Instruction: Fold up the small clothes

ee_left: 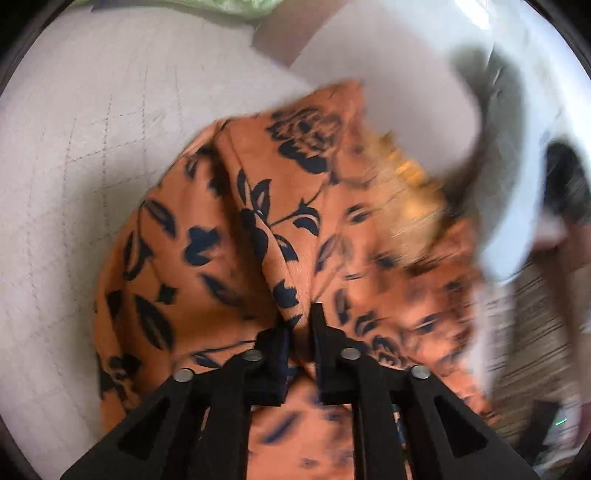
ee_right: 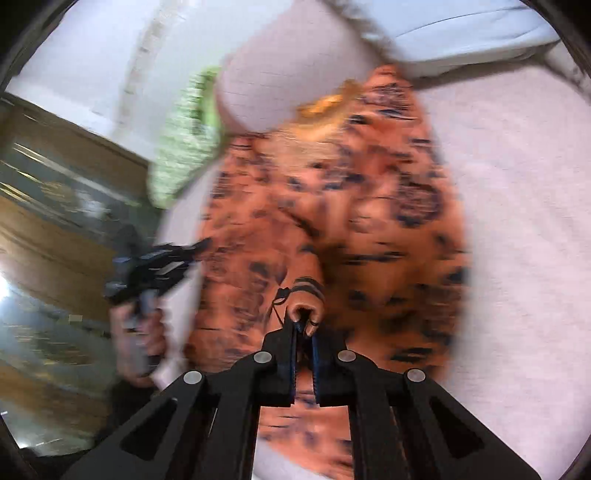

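Observation:
An orange garment with dark navy flowers (ee_left: 221,229) lies bunched on a pale quilted bed (ee_left: 74,166). My left gripper (ee_left: 297,325) is shut on a raised fold at the garment's near edge, cloth pinched between its black fingers. In the right wrist view the same garment (ee_right: 351,221) is blurred, with a yellow trim (ee_right: 325,103) at its far end. My right gripper (ee_right: 303,328) is shut on a small bunched fold of it. The left gripper (ee_right: 192,251) shows at the garment's left edge, held by a hand (ee_right: 140,343).
A green patterned cloth (ee_right: 181,147) lies on the bed beyond the garment's left side, also at the top edge of the left wrist view (ee_left: 236,5). A white pillow (ee_right: 461,37) sits at the far end. Wooden floor (ee_right: 55,221) lies past the bed's left edge.

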